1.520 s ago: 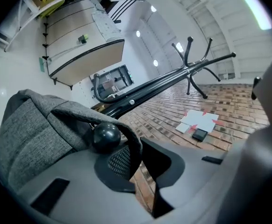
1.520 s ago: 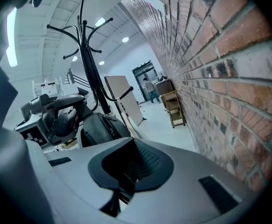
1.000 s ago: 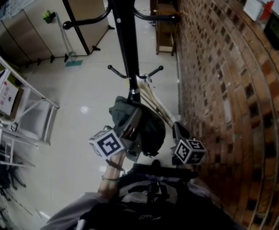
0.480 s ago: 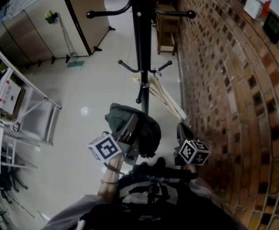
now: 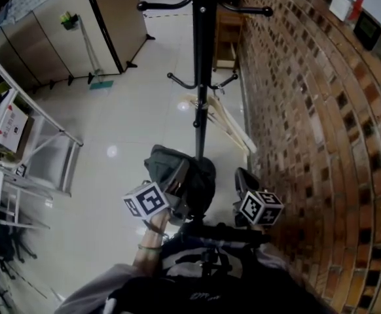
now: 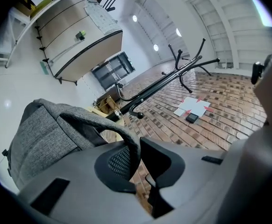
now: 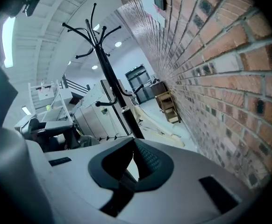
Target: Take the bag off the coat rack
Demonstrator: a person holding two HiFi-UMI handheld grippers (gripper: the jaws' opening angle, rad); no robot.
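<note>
The black coat rack [image 5: 200, 77] stands on the pale floor next to the brick wall, and its hooks are bare. A dark grey fabric bag [image 5: 192, 175] hangs in front of its foot, off the hooks. My left gripper [image 5: 177, 175] is shut on the bag's strap. In the left gripper view the strap [image 6: 103, 120] arches from the grey bag [image 6: 38, 143] and runs down between the jaws of the left gripper [image 6: 139, 146]; the coat rack [image 6: 173, 76] shows beyond. My right gripper [image 5: 244, 178] hovers to the right of the bag, shut and holding nothing. The right gripper [image 7: 134, 143] points past the coat rack [image 7: 105, 64].
A brick wall [image 5: 308, 110] fills the right side. Pale wooden slats [image 5: 226, 126] lie at the rack's foot and a wooden stand [image 5: 226, 38] is behind it. Tan cabinets [image 5: 79, 25] stand at the back left, a metal shelf frame [image 5: 40, 149] at the left.
The bag and both grippers have drawn back from the coat rack. The bag was against the pole below the lower hooks; it now hangs apart from them in my left gripper.
</note>
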